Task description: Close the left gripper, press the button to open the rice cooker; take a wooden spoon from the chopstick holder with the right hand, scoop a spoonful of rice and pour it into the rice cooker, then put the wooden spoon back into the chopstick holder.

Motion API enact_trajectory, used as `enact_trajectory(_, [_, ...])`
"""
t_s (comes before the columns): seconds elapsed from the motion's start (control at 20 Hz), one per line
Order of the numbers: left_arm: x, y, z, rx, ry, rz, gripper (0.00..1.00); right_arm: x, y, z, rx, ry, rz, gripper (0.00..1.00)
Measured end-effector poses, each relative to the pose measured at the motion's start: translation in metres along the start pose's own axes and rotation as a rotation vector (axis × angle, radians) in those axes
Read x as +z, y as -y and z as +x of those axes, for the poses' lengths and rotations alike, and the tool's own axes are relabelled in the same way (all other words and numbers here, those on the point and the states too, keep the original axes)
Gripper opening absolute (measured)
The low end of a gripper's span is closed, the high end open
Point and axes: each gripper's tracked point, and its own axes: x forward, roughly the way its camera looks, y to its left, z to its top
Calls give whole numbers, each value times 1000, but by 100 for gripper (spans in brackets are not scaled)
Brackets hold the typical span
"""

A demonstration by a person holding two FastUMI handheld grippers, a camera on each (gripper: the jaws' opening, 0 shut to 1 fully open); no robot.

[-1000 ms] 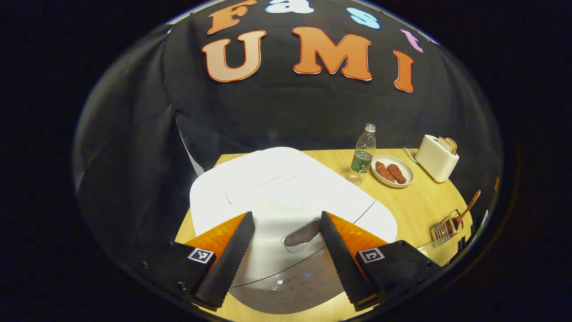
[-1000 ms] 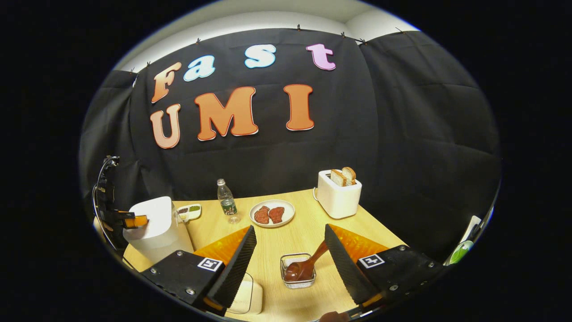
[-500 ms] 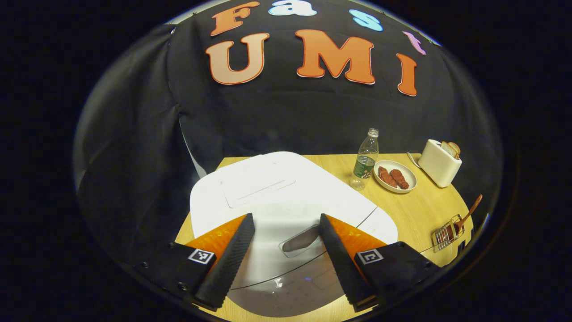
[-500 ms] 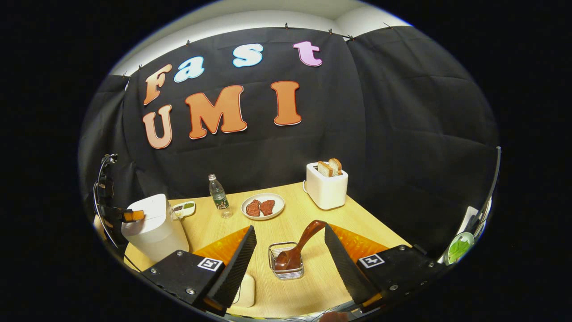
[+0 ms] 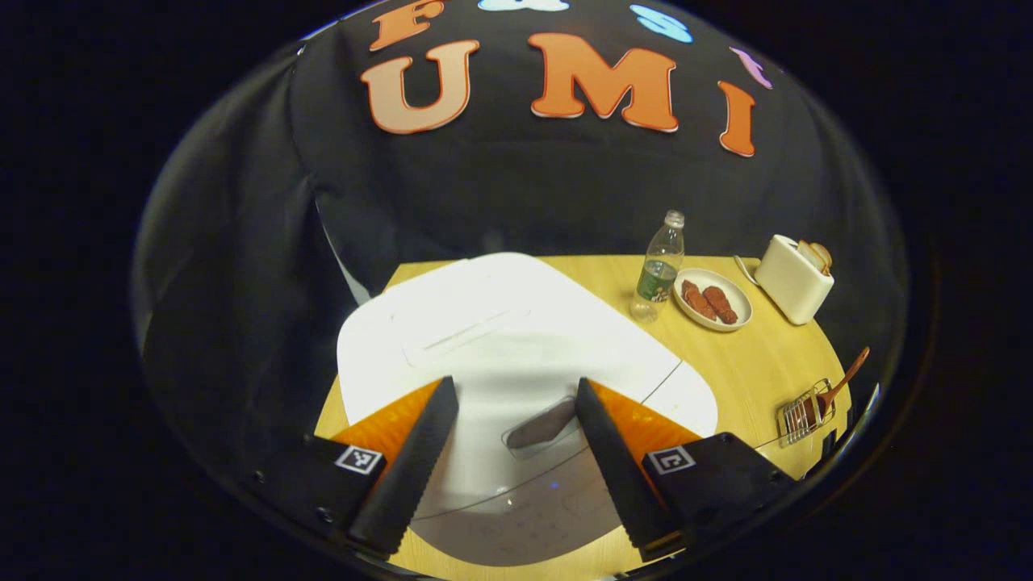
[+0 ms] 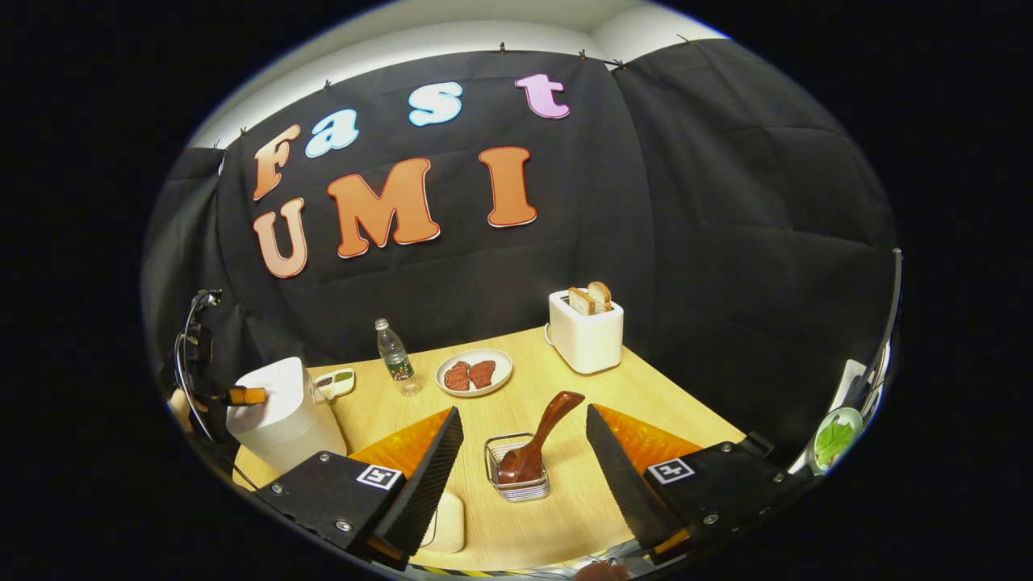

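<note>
In the left gripper view the white rice cooker [image 5: 500, 339] lies just below, lid down, with its grey button [image 5: 539, 424] between the fingers. My left gripper [image 5: 512, 460] hovers open above that button. In the right gripper view the cooker [image 6: 278, 415] stands at the left with the left gripper [image 6: 242, 395] over its top. A wooden spoon [image 6: 537, 440] leans in the wire chopstick holder [image 6: 518, 478] straight ahead. My right gripper [image 6: 520, 468] is open, its fingers either side of the holder and nearer the camera. A cream rice container [image 6: 445, 523] sits low, partly behind the left finger.
On the wooden table [image 6: 565, 508] stand a water bottle [image 6: 393, 353], a plate with two brown pieces [image 6: 474, 372], a white toaster with bread [image 6: 585, 329] and a small dish [image 6: 335, 381]. A green-filled bowl [image 6: 831, 436] sits off the right edge.
The right gripper view has pulled back and risen, so the spoon's handle now stands free between the fingers. The left gripper has shifted slightly over the cooker and stays open.
</note>
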Motion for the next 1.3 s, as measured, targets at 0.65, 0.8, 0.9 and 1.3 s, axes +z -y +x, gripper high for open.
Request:
enact_trajectory(0.65, [13, 20, -22, -99, -16, -121, 100, 0, 0, 2, 7, -4, -20, 95])
enact_trajectory(0.8, [52, 17, -50, -109, 85, -111, 100, 10, 1, 6, 5, 17, -35, 95])
enact_trajectory(0.9, [85, 13, -75, -96, 176, -96, 100, 24, -3, 6, 11, 37, -37, 95])
enact_trajectory(1.3, [186, -16, -204, -52, 510, -99, 100, 95, -19, 0, 38, 163, -93, 95])
